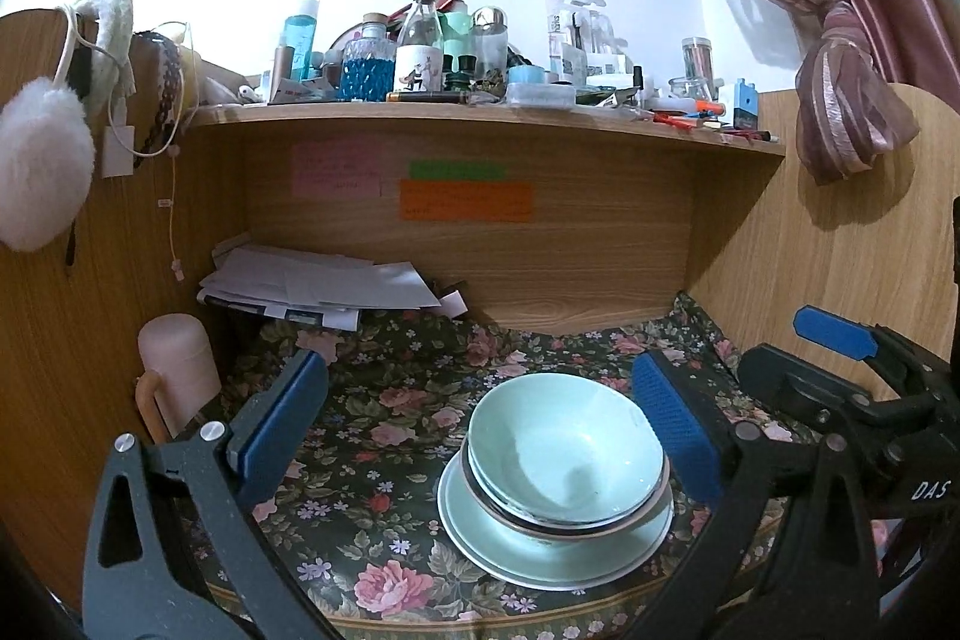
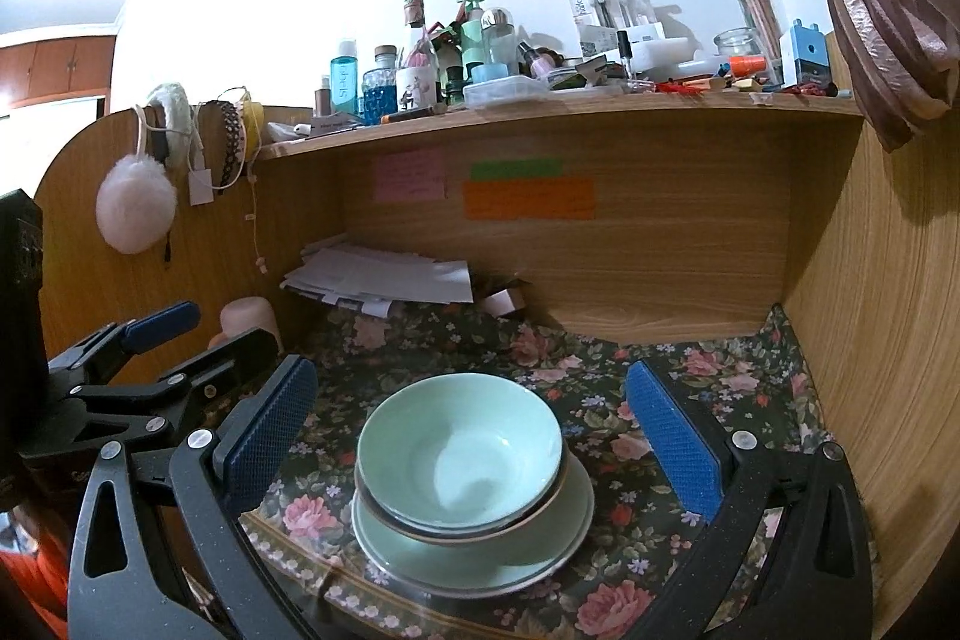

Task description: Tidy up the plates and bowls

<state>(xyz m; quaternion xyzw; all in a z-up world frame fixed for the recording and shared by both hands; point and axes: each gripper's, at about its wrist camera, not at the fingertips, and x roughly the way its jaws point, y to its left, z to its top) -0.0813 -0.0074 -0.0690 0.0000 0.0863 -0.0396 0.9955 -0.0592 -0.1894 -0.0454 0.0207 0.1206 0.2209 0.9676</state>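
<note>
Both grippers hanging wide open, left gripper (image 1: 474, 424) and right gripper (image 2: 474, 430), gripping nothing. Bowls (image 2: 459, 454) sitting nested on plates (image 2: 480, 562), near edge of the floral-cloth desk (image 2: 600, 376). Risk: stack looking slightly off-centre, so a pad nudging it could be tipping it over the edge. Pink cup (image 1: 177, 370) far left, papers (image 1: 324, 286) behind, nothing blocking.

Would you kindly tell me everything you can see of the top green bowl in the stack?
The top bowl is pale mint green, glossy like glazed ceramic, round, and empty. It sits upright, nested in a second bowl with a dark, metallic-looking rim, and both rest on a pale green plate on the floral cloth. No gripper touches it; both stand open to either side.
</note>
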